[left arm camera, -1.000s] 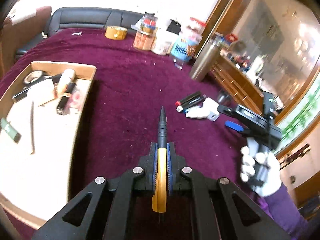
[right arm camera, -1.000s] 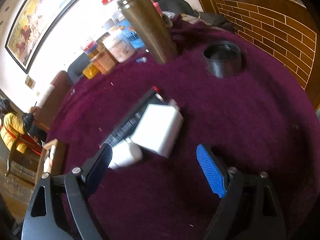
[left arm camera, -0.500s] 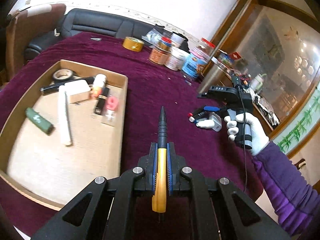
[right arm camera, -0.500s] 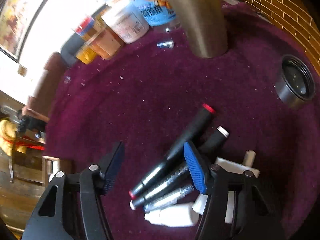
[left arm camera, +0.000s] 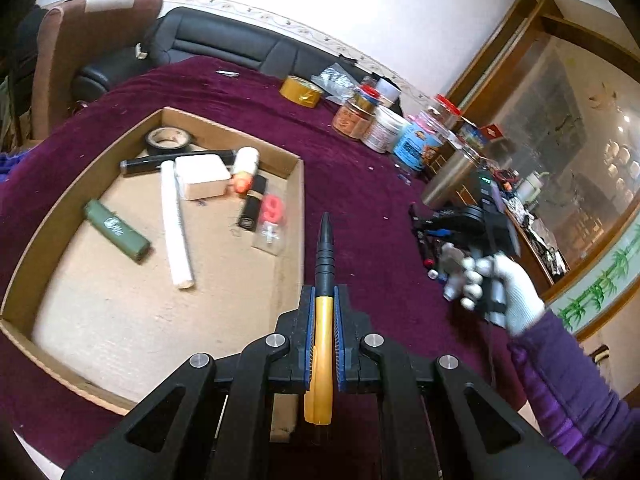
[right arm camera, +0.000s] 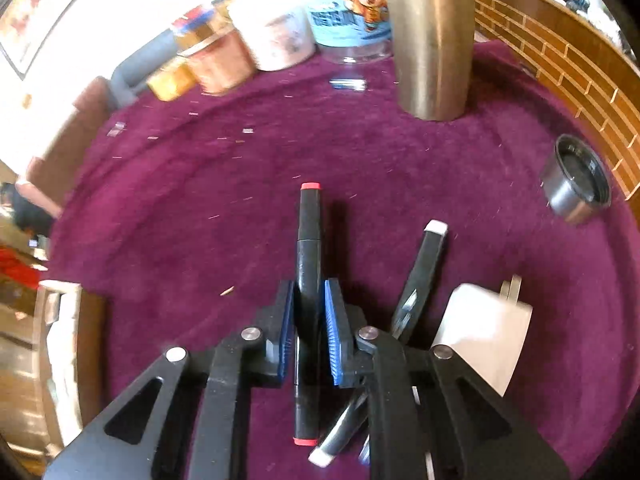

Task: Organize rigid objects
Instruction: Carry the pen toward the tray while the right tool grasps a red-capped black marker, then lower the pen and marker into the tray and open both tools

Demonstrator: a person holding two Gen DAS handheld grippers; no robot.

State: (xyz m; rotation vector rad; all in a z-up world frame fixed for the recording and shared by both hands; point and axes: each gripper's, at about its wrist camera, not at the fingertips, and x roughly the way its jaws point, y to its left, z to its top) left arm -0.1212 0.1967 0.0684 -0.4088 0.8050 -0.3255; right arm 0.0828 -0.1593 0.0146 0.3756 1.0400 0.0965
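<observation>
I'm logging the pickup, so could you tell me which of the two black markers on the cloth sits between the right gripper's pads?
The red-capped marker sits between the closing right gripper; the white-capped marker lies untouched beside it.

Both grippers angled downward
Left gripper (left arm camera: 323, 300) is clamped tight; right gripper (right arm camera: 308, 300), in a white-gloved hand (left arm camera: 504, 292) with purple sleeve (left arm camera: 568, 392), is closing its jaws.

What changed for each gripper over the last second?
The right gripper swung from the white charger over to the red-capped black marker, and its jaws are closing around the marker's barrel. The cardboard box came fuller into the left wrist view. The left gripper stayed clamped on the yellow pen.
</observation>
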